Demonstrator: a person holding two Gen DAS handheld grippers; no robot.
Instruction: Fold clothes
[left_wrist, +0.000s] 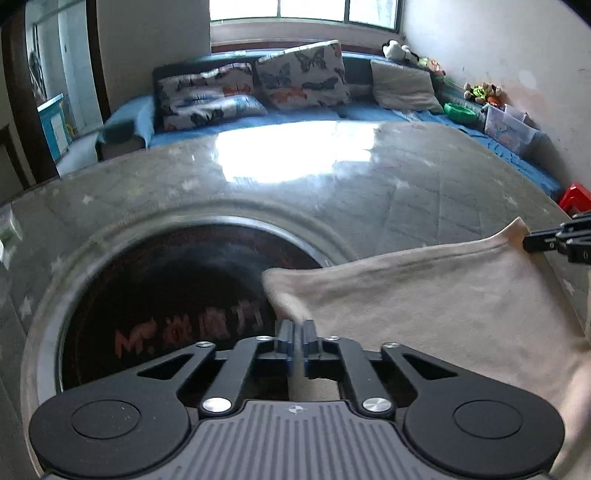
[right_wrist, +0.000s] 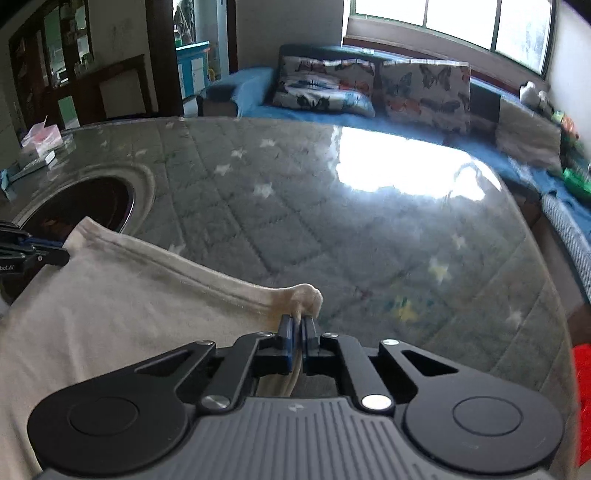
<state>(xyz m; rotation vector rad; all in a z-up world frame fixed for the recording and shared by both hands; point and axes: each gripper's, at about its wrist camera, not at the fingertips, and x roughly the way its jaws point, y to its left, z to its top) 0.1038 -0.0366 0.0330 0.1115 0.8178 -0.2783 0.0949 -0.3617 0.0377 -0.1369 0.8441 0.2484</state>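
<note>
Beside dark round inset (left_wrist: 166, 295) in bench (left_wrist: 369, 192): left tool (left_wrist: 297, 334), right tool (right_wrist: 297, 326) each pinched corner of cream garment (left_wrist: 424, 295); fold barely begun, judged.

So the garment (left_wrist: 424, 306) is lying on the table (left_wrist: 369, 192), with one corner pinched in the left gripper (left_wrist: 297, 332) and the opposite corner in the right gripper (right_wrist: 298, 325), and its edge runs between the two. A round recess (left_wrist: 166, 288) sits in the tabletop to the left of the cloth, and the garment's left corner hangs over its rim. Behind the table there's a sofa (left_wrist: 295, 114) with cushions (left_wrist: 303, 74) under the window (left_wrist: 295, 11), some toys I think (left_wrist: 480, 92) at its right end, and a box (right_wrist: 40, 138) on the table's far left edge.
</note>
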